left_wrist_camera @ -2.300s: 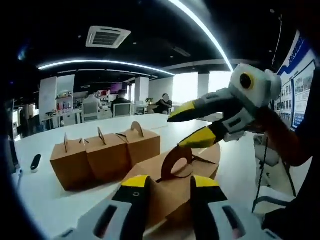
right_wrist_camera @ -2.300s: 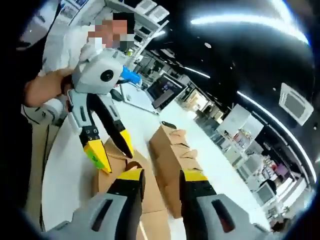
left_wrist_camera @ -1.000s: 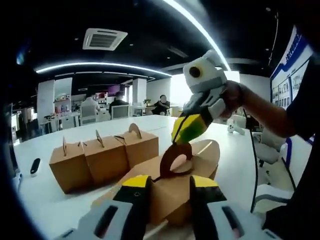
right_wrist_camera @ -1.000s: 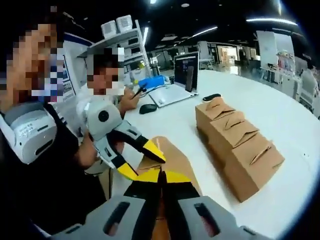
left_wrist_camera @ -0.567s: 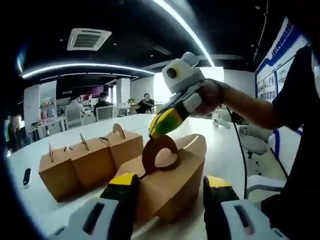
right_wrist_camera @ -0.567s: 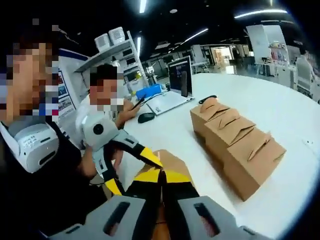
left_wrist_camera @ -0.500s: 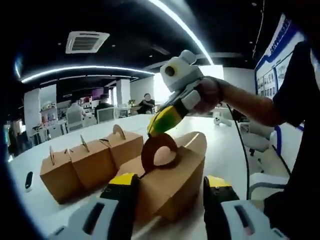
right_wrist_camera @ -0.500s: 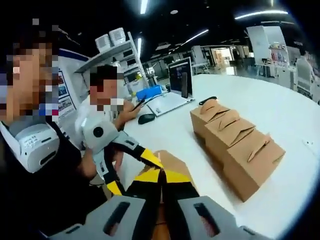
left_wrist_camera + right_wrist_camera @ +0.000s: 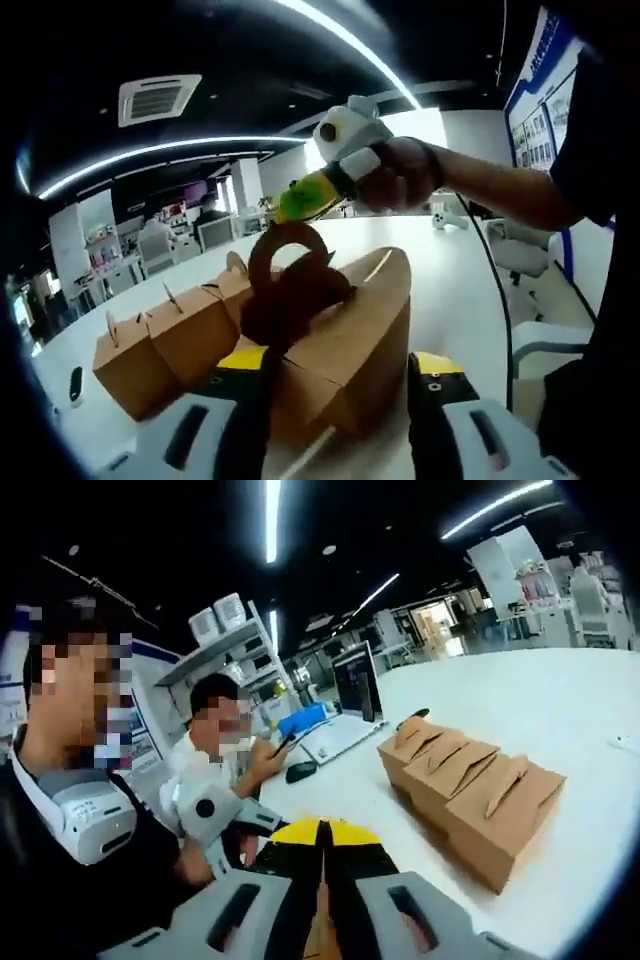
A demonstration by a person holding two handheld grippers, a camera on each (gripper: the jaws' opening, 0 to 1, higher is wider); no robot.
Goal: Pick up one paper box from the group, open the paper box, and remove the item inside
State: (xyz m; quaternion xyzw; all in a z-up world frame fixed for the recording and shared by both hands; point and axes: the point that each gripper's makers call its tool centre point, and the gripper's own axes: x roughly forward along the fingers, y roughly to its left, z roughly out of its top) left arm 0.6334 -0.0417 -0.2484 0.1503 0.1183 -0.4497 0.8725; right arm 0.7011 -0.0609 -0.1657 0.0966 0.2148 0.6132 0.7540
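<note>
In the left gripper view, the left tool (image 9: 340, 365) stands wide apart, its yellow-tipped jaws on either side of a brown paper box (image 9: 350, 340) that sits between them on the white surface (image 9: 450, 300); whether the jaws press the box walls cannot be told. The box's round cut-out handle flap (image 9: 285, 275) stands up from its top, and the right tool (image 9: 295, 205), held in a person's hand (image 9: 395, 180), has its jaws closed on the upper edge of that flap. In the right gripper view the same tool (image 9: 322, 832) shows its two yellow tips pressed together with a thin brown edge between them. Just behind the near box, a row of three more paper boxes (image 9: 165, 335) stands side by side. Farther back in the right gripper view lie a laptop (image 9: 345, 715) and a seated person (image 9: 225, 745).
</note>
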